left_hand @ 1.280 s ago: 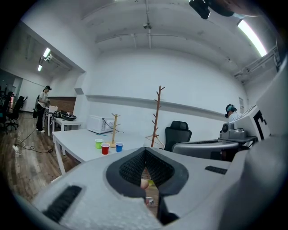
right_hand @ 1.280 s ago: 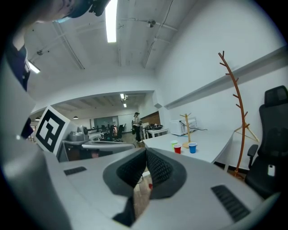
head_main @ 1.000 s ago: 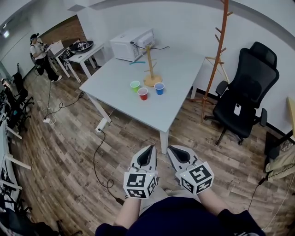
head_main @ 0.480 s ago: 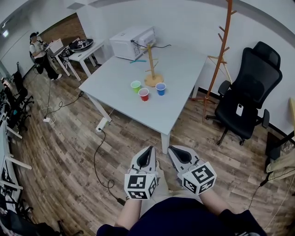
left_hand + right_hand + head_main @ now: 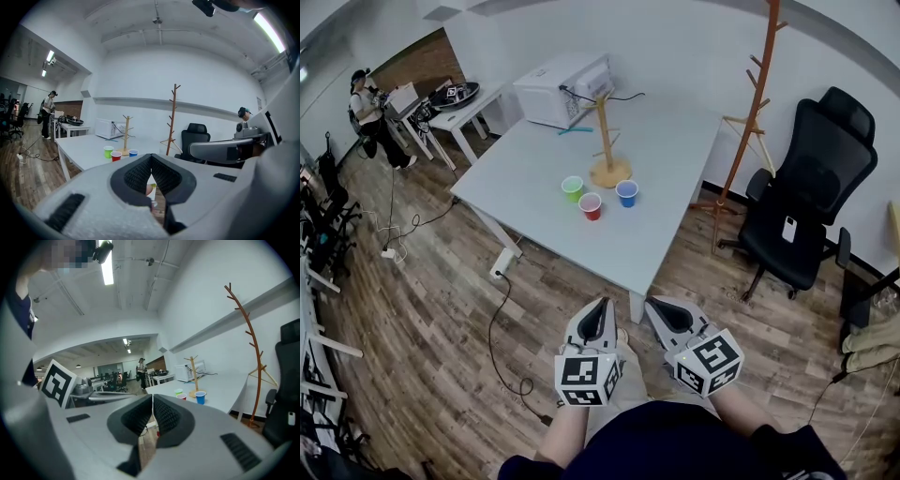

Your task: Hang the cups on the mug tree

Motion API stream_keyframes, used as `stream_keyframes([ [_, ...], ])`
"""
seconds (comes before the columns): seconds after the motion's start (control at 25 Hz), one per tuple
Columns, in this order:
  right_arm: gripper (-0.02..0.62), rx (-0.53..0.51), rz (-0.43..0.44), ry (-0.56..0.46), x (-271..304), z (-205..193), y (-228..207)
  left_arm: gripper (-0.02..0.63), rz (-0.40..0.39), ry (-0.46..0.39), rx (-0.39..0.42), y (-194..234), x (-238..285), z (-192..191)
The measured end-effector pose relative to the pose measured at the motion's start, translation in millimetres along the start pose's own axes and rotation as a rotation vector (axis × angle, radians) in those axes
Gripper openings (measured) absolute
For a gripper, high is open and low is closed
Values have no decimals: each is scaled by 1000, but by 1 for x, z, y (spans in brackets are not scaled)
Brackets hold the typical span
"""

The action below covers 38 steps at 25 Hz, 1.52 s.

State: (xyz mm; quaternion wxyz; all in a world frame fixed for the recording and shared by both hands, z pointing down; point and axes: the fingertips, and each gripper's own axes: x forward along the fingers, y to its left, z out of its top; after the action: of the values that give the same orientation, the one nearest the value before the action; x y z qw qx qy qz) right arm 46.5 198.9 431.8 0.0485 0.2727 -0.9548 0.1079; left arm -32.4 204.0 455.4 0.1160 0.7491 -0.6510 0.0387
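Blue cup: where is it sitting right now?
In the head view the blue cup stands on the white table, just right of the mug tree base, with the red cup on its left.

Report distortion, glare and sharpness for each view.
Head view: fisheye curves the walls and floor; light is even, the cups on the table sharp. Left gripper view: dark round vignette, ceiling light blown out. Right gripper view: same vignette, ceiling light glaring.

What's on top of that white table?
On the table: a wooden mug tree, a green cup, a red cup and a blue cup upright by its base, and a microwave at the far end. What lies behind the microwave is covered.
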Motion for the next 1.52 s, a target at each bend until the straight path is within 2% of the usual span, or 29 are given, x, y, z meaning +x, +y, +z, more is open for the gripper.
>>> stream_keyframes([
  [0.68, 31, 22, -33, -12, 93, 27, -44, 20, -4, 36, 14, 76, 80, 13],
  [1.16, 31, 28, -36, -9, 152, 42, -67, 21, -22, 67, 17, 120, 130, 12],
  [1.52, 31, 21, -70, -19, 189, 54, -97, 21, -44, 99, 25, 151, 174, 6],
])
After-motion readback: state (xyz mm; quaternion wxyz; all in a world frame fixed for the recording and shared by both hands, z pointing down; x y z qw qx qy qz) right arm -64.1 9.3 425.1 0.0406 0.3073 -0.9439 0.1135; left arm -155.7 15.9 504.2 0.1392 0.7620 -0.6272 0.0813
